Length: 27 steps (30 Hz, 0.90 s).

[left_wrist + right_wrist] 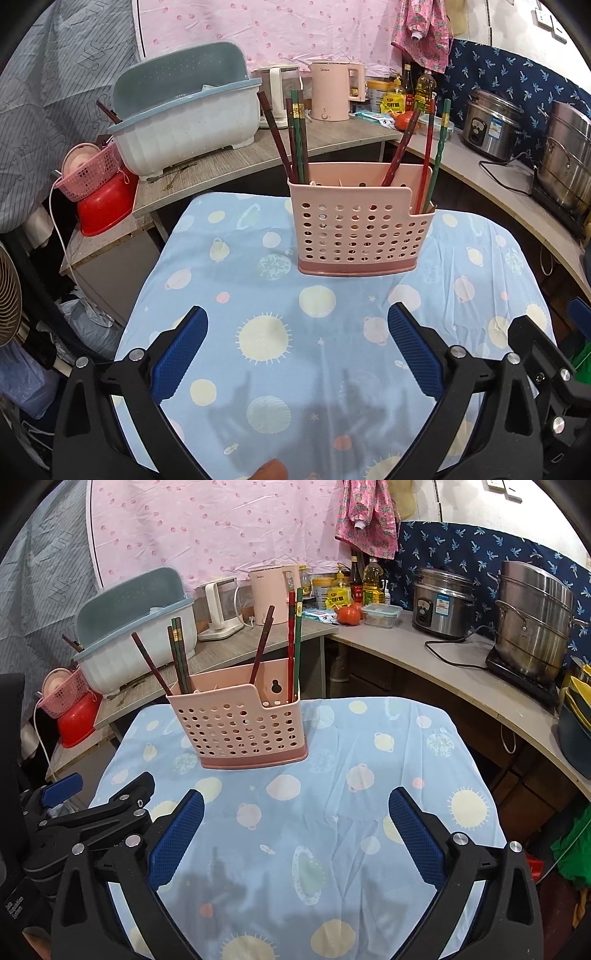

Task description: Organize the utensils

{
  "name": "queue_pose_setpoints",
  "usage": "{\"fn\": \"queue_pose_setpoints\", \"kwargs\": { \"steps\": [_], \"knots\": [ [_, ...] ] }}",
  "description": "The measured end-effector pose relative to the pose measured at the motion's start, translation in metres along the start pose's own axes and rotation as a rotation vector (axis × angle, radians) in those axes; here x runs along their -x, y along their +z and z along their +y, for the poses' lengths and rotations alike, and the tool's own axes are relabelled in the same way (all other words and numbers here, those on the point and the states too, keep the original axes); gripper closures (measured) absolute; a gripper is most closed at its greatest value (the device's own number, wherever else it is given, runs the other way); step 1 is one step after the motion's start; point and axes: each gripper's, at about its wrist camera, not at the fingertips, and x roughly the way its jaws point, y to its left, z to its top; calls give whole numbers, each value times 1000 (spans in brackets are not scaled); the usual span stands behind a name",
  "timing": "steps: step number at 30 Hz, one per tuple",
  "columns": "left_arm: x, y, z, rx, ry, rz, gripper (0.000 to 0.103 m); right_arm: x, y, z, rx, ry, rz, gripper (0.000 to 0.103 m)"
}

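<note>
A pink perforated utensil holder stands at the far end of a small table under a blue planet-print cloth. Several red, brown and green chopsticks stand upright in its left and right compartments. My left gripper hovers over the near cloth, open, with nothing between its blue pads. My right gripper is open as well and empty, short of the holder. In the right wrist view the left gripper shows at the left edge.
A white and blue dish rack, kettles and bottles stand on the counter behind. A rice cooker and a steel pot are on the right counter. A pink basket on a red bowl sits left.
</note>
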Motion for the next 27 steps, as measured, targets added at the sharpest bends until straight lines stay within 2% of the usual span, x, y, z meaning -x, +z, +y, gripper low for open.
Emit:
{"fn": "queue_pose_setpoints", "kwargs": {
  "steps": [27],
  "knots": [
    [-1,1,5,7,18,3,8,-5,-2,6,33,-15,12,6]
  ]
}}
